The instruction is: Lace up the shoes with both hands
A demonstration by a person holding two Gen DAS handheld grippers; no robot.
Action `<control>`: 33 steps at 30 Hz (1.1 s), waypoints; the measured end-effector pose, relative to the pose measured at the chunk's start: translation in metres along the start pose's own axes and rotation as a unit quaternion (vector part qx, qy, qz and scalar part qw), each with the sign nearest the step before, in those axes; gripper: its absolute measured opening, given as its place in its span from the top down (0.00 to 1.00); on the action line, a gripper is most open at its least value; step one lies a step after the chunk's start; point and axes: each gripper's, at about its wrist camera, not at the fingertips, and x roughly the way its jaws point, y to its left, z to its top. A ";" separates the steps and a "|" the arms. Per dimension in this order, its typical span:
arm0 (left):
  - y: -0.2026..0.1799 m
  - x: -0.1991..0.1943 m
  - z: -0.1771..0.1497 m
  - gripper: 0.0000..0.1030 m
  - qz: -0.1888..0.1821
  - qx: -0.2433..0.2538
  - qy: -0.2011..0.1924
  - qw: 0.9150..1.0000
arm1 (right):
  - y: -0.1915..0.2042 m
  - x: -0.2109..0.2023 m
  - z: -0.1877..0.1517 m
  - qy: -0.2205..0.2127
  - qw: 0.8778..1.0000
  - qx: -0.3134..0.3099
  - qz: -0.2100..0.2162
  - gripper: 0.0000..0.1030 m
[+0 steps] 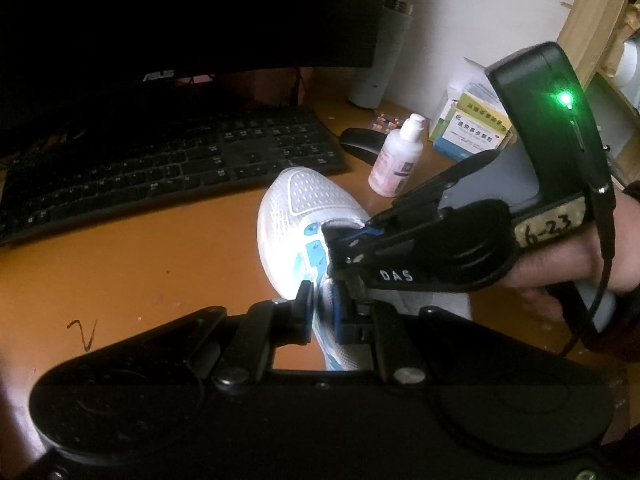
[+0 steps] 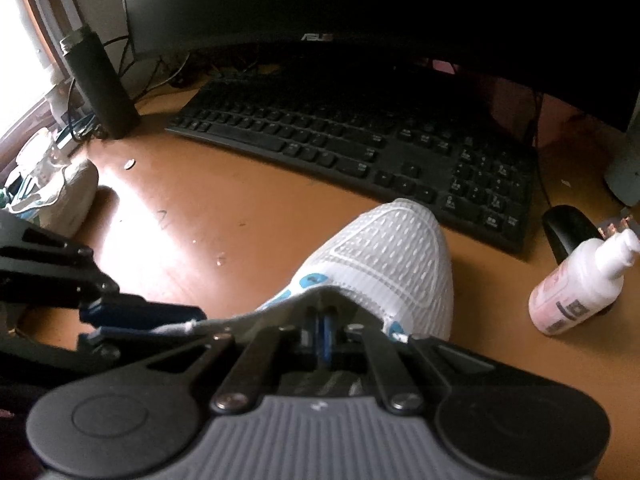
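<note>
A white mesh shoe with light-blue eyelet patches lies on the orange-brown counter at the centre of both views, toe toward a black keyboard.

In the left wrist view the left gripper sits at the lower centre, its jaws nearly together over the shoe's lacing area. In the right wrist view a white lace runs from the shoe into those jaws at the left edge, so they are clenched on it.

The right gripper has its jaws pressed together at the shoe's throat; whether any lace is caught between them cannot be told. In the left wrist view its body reads "DAS", a tape label reads "6-23", and a green light glows at the upper right.

The monitor above the keyboard shows "ASUS". A pink-labelled white bottle stands at the right, its print unreadable, beside a black mouse.
</note>
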 end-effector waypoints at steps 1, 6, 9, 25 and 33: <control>0.000 0.000 0.000 0.92 0.000 0.000 0.000 1.000 | 0.001 0.000 0.000 0.000 1.000 -0.003 0.000 0.97; 0.000 0.000 0.000 0.92 0.001 -0.001 0.001 1.000 | 0.000 -0.002 -0.003 -0.005 1.000 -0.002 0.000 0.97; 0.000 0.001 0.000 0.92 0.002 -0.001 0.001 1.000 | 0.000 -0.002 -0.003 -0.006 1.000 -0.001 0.001 0.97; -0.002 0.001 0.000 0.92 0.003 0.000 0.003 1.000 | -0.004 0.001 -0.009 -0.010 1.000 0.022 -0.001 0.97; -0.003 0.001 0.001 0.92 0.001 0.004 0.005 1.000 | -0.003 0.000 -0.010 -0.012 1.000 0.020 -0.001 0.97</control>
